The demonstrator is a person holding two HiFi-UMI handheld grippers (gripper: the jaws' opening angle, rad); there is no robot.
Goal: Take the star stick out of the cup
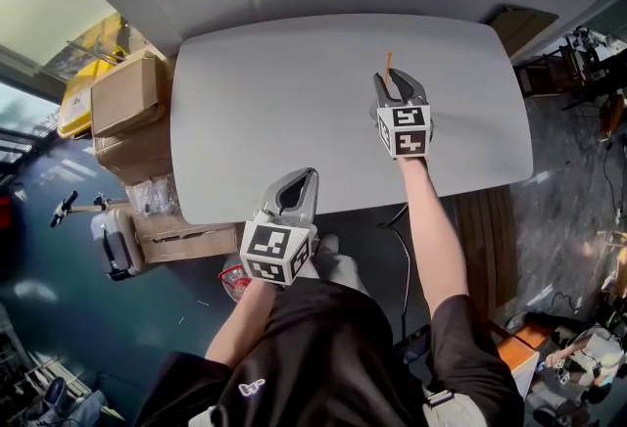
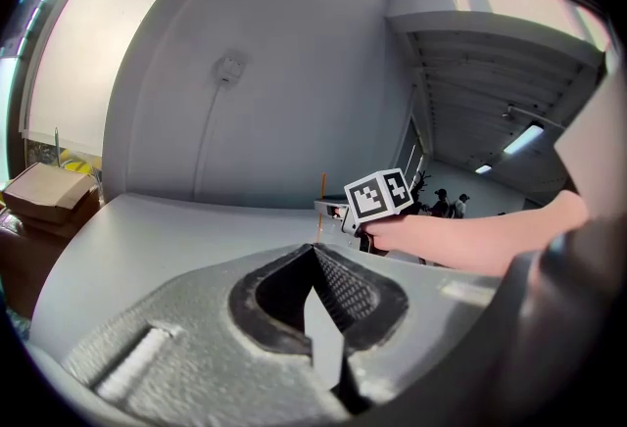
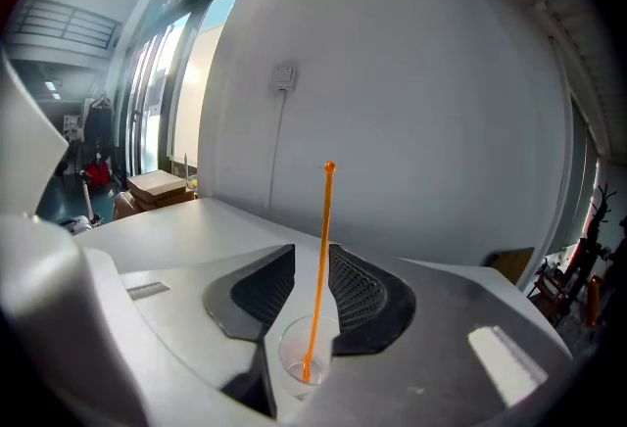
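Note:
A thin orange stick (image 3: 319, 259) with a small knob on top stands upright in a small clear cup (image 3: 294, 361). The cup sits low between the jaws of my right gripper (image 3: 312, 254), which stand apart around it without pressing on it. In the head view the right gripper (image 1: 395, 82) is at the middle of the grey table (image 1: 245, 102), and the stick (image 1: 389, 61) pokes out just past its tips; the cup is hidden there. My left gripper (image 1: 304, 182) hovers at the table's front edge, shut (image 2: 313, 249) and holding nothing. From it the stick (image 2: 321, 185) shows far off.
Cardboard boxes (image 1: 127, 92) and a yellow item (image 1: 80, 90) stand on the floor left of the table. A brown board (image 1: 521, 26) leans at the far right corner. A cable (image 1: 404, 249) hangs below the front edge. A wall runs behind the table.

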